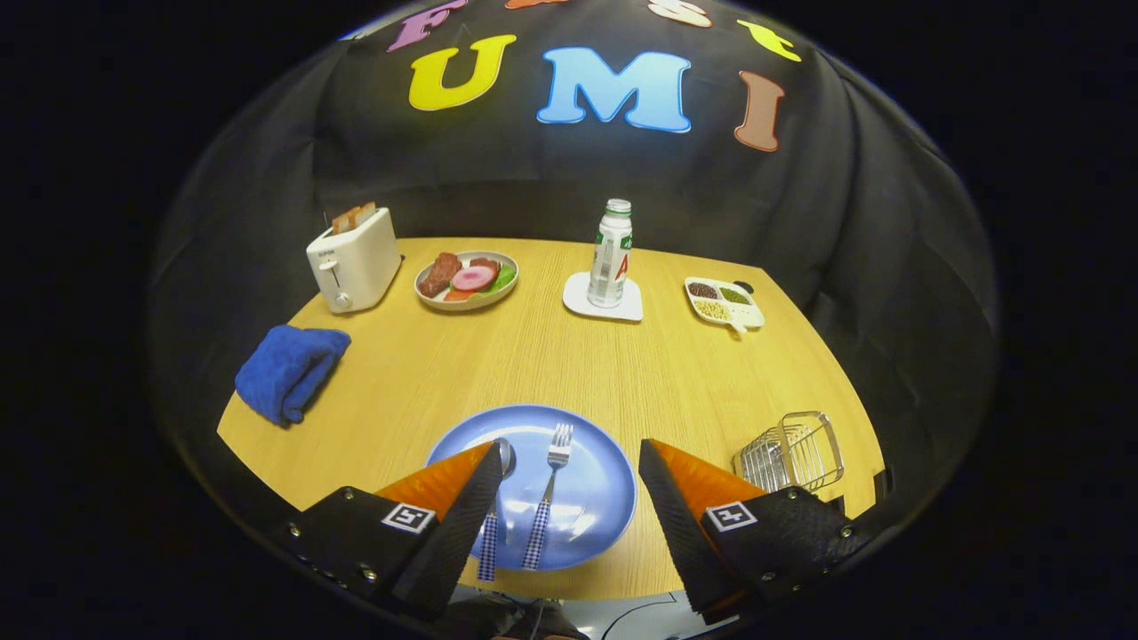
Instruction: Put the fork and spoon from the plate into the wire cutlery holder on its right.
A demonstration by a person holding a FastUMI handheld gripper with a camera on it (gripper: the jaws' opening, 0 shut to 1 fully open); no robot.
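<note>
A blue plate (587, 498) lies at the near edge of the wooden table, between my fingers and just ahead of them. On it rests a fork (548, 494) with a blue-checked handle, tines pointing away. To its left lies a spoon (498, 498) with the same handle, its bowl partly hidden behind my left finger. The wire cutlery holder (790, 452) stands to the right of the plate, just beyond my right finger (689, 498). My gripper (569, 462) hovers above the plate, open, with nothing between its fingers.
At the back of the table stand a white toaster (354, 260), a plate of food (468, 278), a bottle (611, 253) on a white coaster and a small divided dish (725, 302). A folded blue cloth (289, 370) lies at the left.
</note>
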